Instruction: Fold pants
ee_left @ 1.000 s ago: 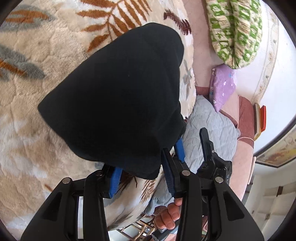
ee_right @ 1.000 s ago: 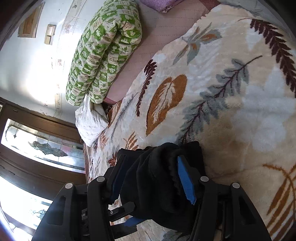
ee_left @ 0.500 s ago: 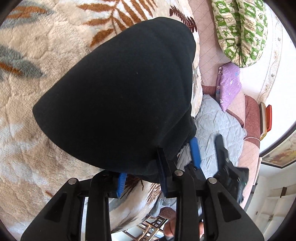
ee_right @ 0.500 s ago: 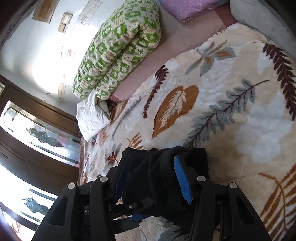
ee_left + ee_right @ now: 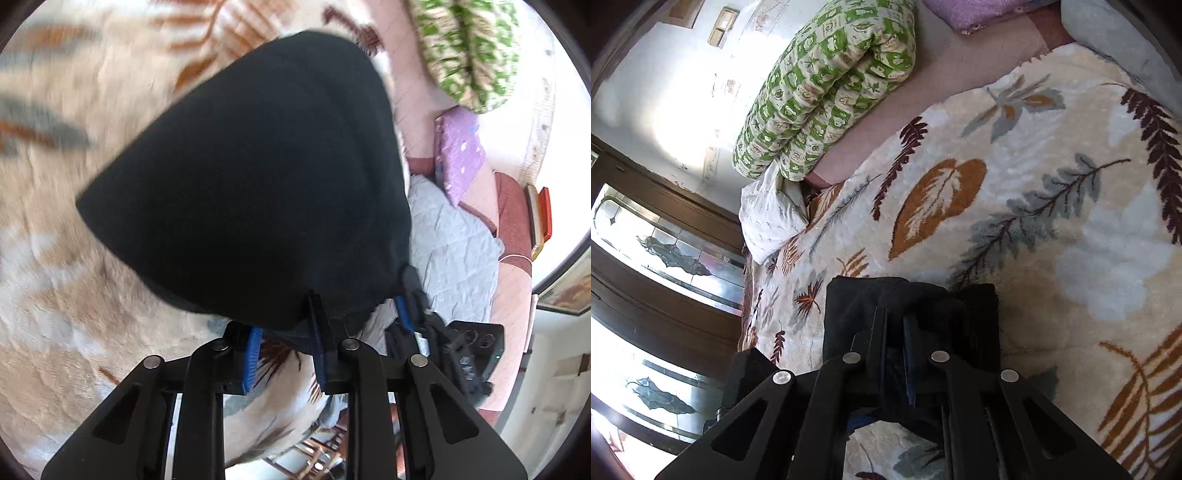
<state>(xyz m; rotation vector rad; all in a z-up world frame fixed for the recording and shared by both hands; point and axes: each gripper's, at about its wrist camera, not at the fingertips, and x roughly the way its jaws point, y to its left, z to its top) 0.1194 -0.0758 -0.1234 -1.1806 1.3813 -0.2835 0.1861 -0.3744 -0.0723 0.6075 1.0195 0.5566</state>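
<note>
The black pants [image 5: 258, 177] hung in a big folded bundle over the leafy blanket [image 5: 55, 258] on the bed. In the left camera the bundle was wide near the gripper and got narrow toward its far end, so its long way ran from near to far, leaning a bit to the right. Its near edge sat right at the tips of the left gripper [image 5: 284, 332].

The left gripper's blue pads [image 5: 251, 350] stood a little apart, with the hem of the pants hanging down between them. I could not tell if the pads were truly pinching the cloth or just sitting around it.

In the right camera the pants [image 5: 849, 314] were a lumpy black heap lying across the gripper from left to right, just above the blanket [image 5: 1071, 221]. The right gripper [image 5: 895, 328] had its two fingers pushed close together with a fold of the black cloth squeezed between them. More cloth stuck out on both sides of the fingers.

Far off by the wall lay a green patterned quilt [image 5: 827, 85], rolled up. A purple pillow [image 5: 458, 151] and a grey quilted cover [image 5: 450, 251] lay to the right of the pants in the left camera.
</note>
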